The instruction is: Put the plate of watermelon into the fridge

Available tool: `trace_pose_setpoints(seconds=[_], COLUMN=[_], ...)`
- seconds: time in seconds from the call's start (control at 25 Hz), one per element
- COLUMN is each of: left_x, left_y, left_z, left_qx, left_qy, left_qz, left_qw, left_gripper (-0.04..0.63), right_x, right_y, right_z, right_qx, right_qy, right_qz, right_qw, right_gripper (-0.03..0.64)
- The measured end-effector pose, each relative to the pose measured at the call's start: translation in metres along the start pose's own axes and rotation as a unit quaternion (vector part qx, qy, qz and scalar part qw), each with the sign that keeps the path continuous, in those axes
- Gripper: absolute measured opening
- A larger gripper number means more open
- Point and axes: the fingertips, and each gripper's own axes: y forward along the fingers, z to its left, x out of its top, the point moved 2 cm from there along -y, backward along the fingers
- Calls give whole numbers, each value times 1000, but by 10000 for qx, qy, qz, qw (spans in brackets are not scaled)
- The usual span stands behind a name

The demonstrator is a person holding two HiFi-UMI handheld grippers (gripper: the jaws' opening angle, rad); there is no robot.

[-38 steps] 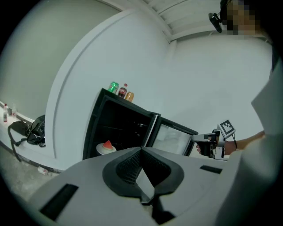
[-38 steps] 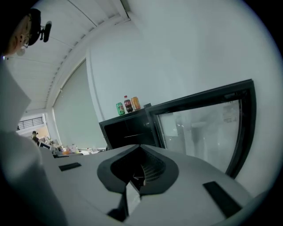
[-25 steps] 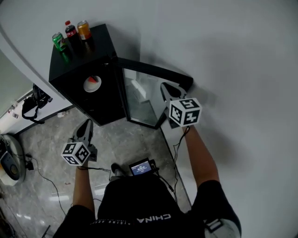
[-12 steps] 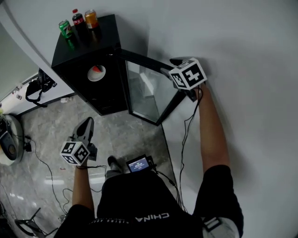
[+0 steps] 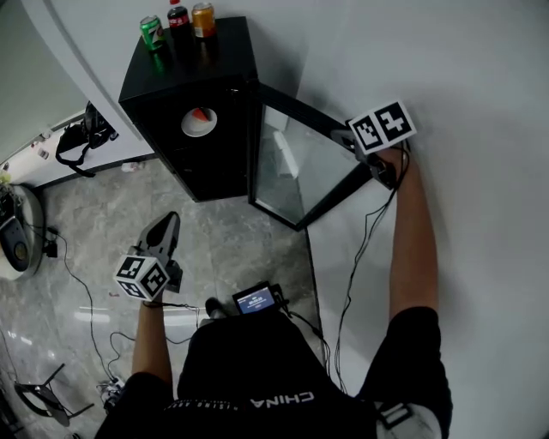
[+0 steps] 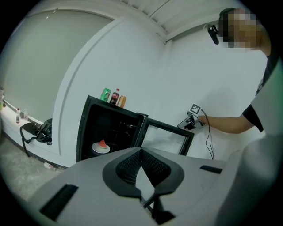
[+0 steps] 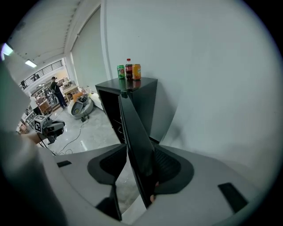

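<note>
Plate of watermelon (image 5: 199, 122) on shelf inside fridge (image 5: 225, 60), door (image 5: 296, 167) swung open. My right gripper (image 7: 137, 164): jaws just opened, now spread astride door's free edge, I see gap at left pad. Left gripper (image 6: 140, 154): jaws pressed together, nothing between, well apart from fridge.

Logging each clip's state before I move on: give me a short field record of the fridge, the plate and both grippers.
fridge: black, door open
plate of watermelon: inside the fridge
fridge top: two cans, one bottle
left gripper: shut, empty, clear of the fridge
right gripper: fingers just opened, door edge between them
</note>
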Motion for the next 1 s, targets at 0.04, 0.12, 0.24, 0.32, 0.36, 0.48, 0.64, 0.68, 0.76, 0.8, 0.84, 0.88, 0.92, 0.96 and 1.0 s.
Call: trace_pose_setpoints(seconds=[0.04, 0.12, 0.24, 0.32, 0.36, 0.48, 0.64, 0.68, 0.76, 0.8, 0.84, 0.88, 0.92, 0.96, 1.0], left_x=[1, 1, 5, 7, 8, 8, 5, 4, 0, -3, -5, -6, -7, -6, -6], left_y=[-2, -6, -12, -18, -21, -29, -45, -48, -55, -58, -60, -60, -60, -58, -55], left_z=[2, 7, 13, 17, 19, 22, 32, 35, 41, 44, 47, 48, 48, 47, 45], left_qx=[-15, -52, -140, -198, -222, -296, -223, -185, -114, -86, -66, -58, -63, -76, -100], left_qy=[18, 39, 58, 75, 82, 88, 62, 40, -30, -61, -80, -93, -111, -133, -150], left_qz=[0, 1, -8, -26, -31, -22, -5, 5, 31, 48, 64, 73, 69, 53, 36], left_qw=[10000, 10000, 9999, 9998, 9997, 9995, 9997, 9998, 9999, 9999, 9999, 9999, 9999, 9999, 9998], left_gripper=[12, 12, 12, 12, 12, 12, 12, 12, 12, 12, 12, 12, 12, 12, 12], right_x=[-1, -2, -8, -10, -7, 10, 1, -3, -5, -5, -4, -5, -5, -5, -5], right_y=[-1, -4, -6, -8, -10, -22, -8, -5, -5, -7, -8, -9, -10, -10, -11], right_z=[5, 22, 52, 73, 78, 59, 19, 16, 13, 13, 14, 15, 17, 19, 21], right_qx=[55, 248, 296, 215, 77, -400, -147, 8, 166, 200, 221, 233, 247, 270, 305], right_qy=[47, 135, -58, -407, -579, -464, 406, 601, 882, 973, 1031, 1060, 1072, 1072, 1063], right_qz=[-7, -18, 77, 30, -114, -595, -22, 78, 78, 51, 31, 18, 8, 2, 2], right_qw=[10000, 9996, 9995, 9989, 9982, 9963, 9991, 9982, 9959, 9950, 9944, 9941, 9939, 9939, 9939], right_gripper=[201, 187, 181, 161, 161, 147, 147, 147, 138, 138, 133, 132, 126, 124, 124])
